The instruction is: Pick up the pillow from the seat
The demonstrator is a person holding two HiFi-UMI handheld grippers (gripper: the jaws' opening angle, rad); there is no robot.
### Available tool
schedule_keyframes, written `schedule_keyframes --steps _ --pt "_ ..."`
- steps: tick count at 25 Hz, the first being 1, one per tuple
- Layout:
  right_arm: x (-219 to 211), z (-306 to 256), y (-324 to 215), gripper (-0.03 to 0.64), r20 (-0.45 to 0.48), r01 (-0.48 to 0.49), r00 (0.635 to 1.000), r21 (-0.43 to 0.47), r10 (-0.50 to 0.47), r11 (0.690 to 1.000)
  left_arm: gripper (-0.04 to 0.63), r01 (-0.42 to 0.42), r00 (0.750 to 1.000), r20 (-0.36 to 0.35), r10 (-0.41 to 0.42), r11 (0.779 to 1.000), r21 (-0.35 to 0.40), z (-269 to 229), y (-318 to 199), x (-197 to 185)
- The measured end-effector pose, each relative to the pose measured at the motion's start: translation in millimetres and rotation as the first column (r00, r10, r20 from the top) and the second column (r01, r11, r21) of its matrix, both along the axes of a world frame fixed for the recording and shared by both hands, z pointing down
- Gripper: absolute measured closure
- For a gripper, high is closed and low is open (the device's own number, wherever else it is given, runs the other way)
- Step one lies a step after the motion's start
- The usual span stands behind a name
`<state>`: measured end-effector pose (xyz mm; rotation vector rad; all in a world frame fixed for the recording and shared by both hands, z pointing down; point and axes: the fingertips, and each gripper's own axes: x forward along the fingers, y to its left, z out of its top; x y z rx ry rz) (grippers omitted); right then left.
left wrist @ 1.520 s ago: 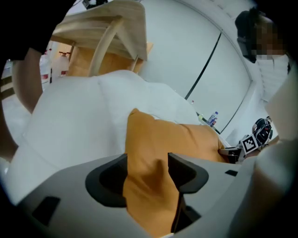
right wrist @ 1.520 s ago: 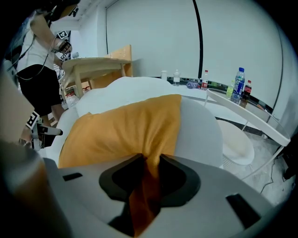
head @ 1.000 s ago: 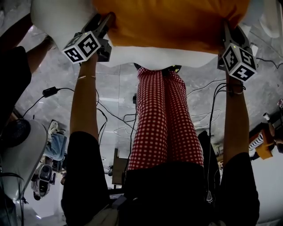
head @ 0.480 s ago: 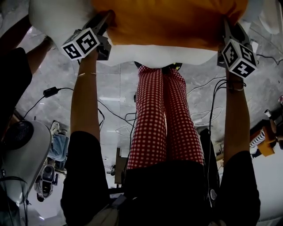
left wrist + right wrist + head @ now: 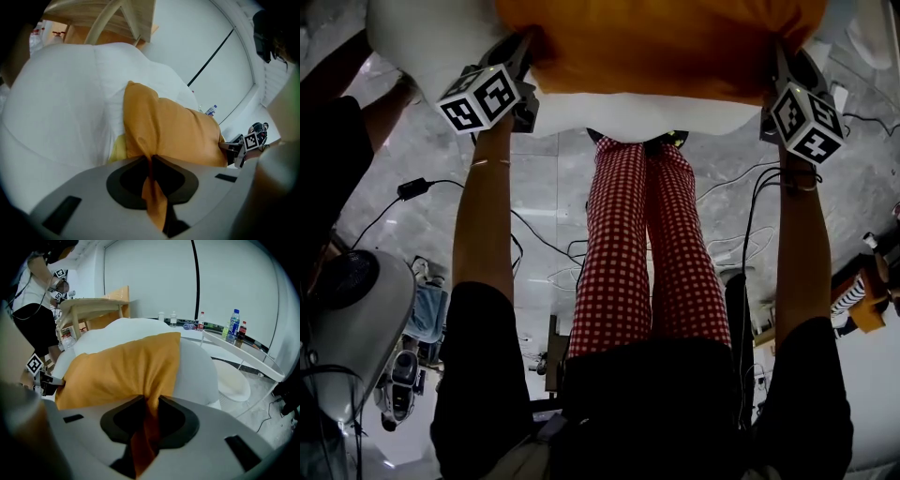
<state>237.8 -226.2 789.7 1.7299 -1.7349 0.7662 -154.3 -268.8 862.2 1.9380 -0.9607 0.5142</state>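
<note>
Pinching a narrow fold of the orange pillow (image 5: 173, 136) in the left gripper (image 5: 151, 161), its jaws only just drawn in from wide apart onto the cloth. Clamping a thicker bunch of the same cover in the right gripper (image 5: 149, 404) at the opposite end. Resting across the top of a rounded white seat (image 5: 61, 103), stretched between the two grippers. Bulging up behind and beside the pillow in both gripper views, with that white cushion closing off most of what is past it on the left. From the head view, just an orange mass along the upper edge, with red-checked trousers (image 5: 647, 253) directly below and black cables (image 5: 412, 187) strewn over the grey floor (image 5: 422, 141). Beyond the seat in the right gripper view: a pale wooden table (image 5: 93, 303), a row of bottles (image 5: 234, 326) standing on a white ledge (image 5: 243, 357), and another person (image 5: 33, 291) at the left edge, well apart from the pillow.
</note>
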Motion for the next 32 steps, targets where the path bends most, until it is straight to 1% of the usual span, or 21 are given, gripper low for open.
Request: schedule_keyframes --steps 4,7,10,12,15,18,25,32 --pt "-0.1 -2.3 4.5 0.518 0.012 -0.007 1.000 0.002 0.007 1.000 0.561 -0.003 1.000 0.018 0.003 1.000 0.008 -5.7 5.7 1.1" --pt "1.6 -7.4 6.3 0.523 0.016 -0.013 1.000 0.005 0.013 1.000 0.569 0.006 1.000 0.019 -0.006 1.000 -0.001 -6.8 13.6 -0.1" --pt "-1.0 -10.7 9.7 0.526 0.024 -0.015 1.000 -0.001 0.015 1.000 0.572 0.010 0.999 0.031 -0.010 1.000 0.014 -15.3 14.2 -1.1" --pt "-4.1 -12.0 15.2 0.526 0.039 -0.028 0.999 -0.006 0.028 1.000 0.572 0.007 0.999 0.031 -0.008 1.000 0.016 -19.5 16.2 -5.3" --pt "-7.5 -16.9 22.1 0.529 0.068 -0.061 0.996 0.010 0.060 0.998 0.572 -0.008 0.999 0.038 0.007 1.000 0.023 -27.7 16.5 -9.8" --pt "-8.0 -21.2 28.3 0.531 0.073 -0.074 0.995 0.013 0.073 0.997 0.572 0.010 0.999 0.036 -0.011 0.999 0.033 -36.6 17.4 -10.3" --pt "-2.6 -49.3 24.6 0.531 0.070 -0.063 0.996 0.065 0.058 0.996 0.572 0.044 0.999 0.023 -0.047 0.993 0.108 -76.2 17.3 -6.5" --pt "7.2 -81.9 29.1 0.531 0.056 -0.071 0.996 0.100 0.066 0.992 0.572 0.041 0.998 0.031 -0.046 0.989 0.143 -110.1 20.2 4.4"
